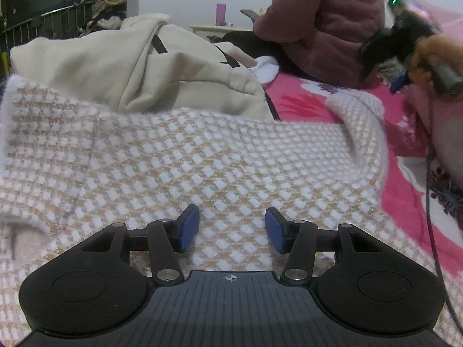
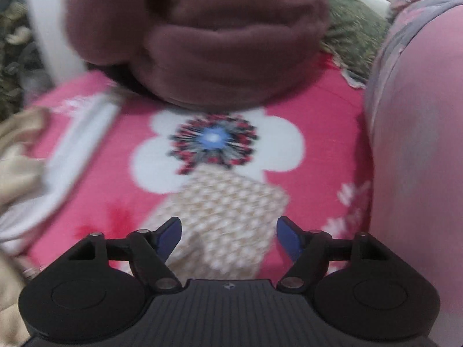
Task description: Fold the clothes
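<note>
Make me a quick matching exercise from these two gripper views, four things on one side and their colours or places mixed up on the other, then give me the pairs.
Things:
1. checked knit
2. cream garment
3. bedspread
4. cup

Colours or places:
A. pink with white flowers
B. purple, on the far bedside table
C. white and tan, spread under the left gripper
D. plain, piled behind the knit

Pairs: 1-C, 2-D, 3-A, 4-B
</note>
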`<state>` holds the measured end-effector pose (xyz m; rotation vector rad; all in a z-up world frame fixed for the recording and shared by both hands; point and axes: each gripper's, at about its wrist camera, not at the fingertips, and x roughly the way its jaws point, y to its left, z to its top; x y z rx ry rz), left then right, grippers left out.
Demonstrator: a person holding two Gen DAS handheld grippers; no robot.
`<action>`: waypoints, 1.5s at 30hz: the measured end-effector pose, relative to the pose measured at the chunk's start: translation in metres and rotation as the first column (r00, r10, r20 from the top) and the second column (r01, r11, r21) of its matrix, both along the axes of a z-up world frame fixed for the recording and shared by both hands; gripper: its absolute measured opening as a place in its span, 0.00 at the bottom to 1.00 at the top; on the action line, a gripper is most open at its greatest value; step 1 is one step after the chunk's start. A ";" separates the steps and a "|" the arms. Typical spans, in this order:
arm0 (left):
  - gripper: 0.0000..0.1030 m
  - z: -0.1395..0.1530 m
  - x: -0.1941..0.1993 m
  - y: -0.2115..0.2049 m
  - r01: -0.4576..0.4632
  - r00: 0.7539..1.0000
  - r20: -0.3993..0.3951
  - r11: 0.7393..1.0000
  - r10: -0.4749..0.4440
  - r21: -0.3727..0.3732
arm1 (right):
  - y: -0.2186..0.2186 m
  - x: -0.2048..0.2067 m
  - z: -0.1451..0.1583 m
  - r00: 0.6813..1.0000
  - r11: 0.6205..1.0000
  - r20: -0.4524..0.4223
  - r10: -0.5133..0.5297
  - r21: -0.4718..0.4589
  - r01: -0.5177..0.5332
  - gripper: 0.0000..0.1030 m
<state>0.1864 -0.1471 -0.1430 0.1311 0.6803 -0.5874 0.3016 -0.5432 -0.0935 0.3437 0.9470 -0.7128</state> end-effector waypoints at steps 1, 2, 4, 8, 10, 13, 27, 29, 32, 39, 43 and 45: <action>0.50 -0.001 0.001 0.001 0.000 1.000 -0.009 1.000 0.000 -0.013 | -0.007 0.005 -0.005 1.000 1.000 -0.007 -0.025 0.005 0.025 0.76; 0.50 -0.001 0.002 0.003 0.000 1.000 -0.017 1.000 0.000 -0.025 | -0.015 0.009 -0.010 0.999 0.999 -0.012 -0.050 0.011 0.050 0.77; 0.51 -0.001 0.003 0.005 0.001 1.000 -0.023 0.999 -0.002 -0.036 | -0.034 0.010 -0.021 0.993 0.991 0.001 -0.119 0.062 0.118 0.79; 0.52 -0.003 0.003 0.003 0.004 1.000 -0.012 0.999 -0.005 -0.034 | -0.068 0.002 -0.048 0.973 0.955 0.028 -0.230 0.200 0.220 0.79; 0.52 -0.004 0.003 0.001 0.004 1.000 -0.005 1.000 -0.005 -0.029 | -0.074 -0.001 -0.059 0.966 0.940 0.057 -0.254 0.250 0.232 0.81; 0.52 -0.004 0.003 0.002 0.003 1.000 -0.006 0.999 -0.003 -0.035 | -0.068 0.001 -0.061 0.971 0.955 0.097 -0.220 0.227 0.194 0.67; 0.53 -0.005 0.003 0.001 -0.005 1.000 -0.004 0.999 0.005 -0.036 | 0.005 -0.003 0.038 0.956 0.990 0.260 0.134 -0.083 -0.116 0.19; 0.53 -0.005 0.004 0.001 -0.006 1.000 -0.007 0.999 0.005 -0.040 | 0.017 -0.021 0.071 0.917 0.978 0.341 0.208 -0.081 -0.192 0.19; 0.53 -0.005 0.004 0.002 -0.007 1.000 -0.012 0.999 0.007 -0.044 | 0.045 -0.065 0.126 0.820 0.930 0.444 0.362 -0.110 -0.351 0.19; 0.53 -0.002 0.009 0.006 -0.030 0.998 -0.055 0.997 0.026 -0.075 | 0.124 -0.221 0.228 0.377 0.612 0.669 0.640 -0.148 -0.777 0.19; 0.51 0.008 0.018 0.027 -0.129 0.980 -0.173 0.977 0.099 -0.172 | 0.178 -0.293 0.236 0.194 0.378 0.634 0.749 -0.167 -0.910 0.19; 0.51 0.018 0.019 0.054 -0.218 0.951 -0.270 0.945 0.150 -0.243 | 0.206 -0.326 0.227 0.114 0.251 0.577 0.808 -0.163 -0.954 0.19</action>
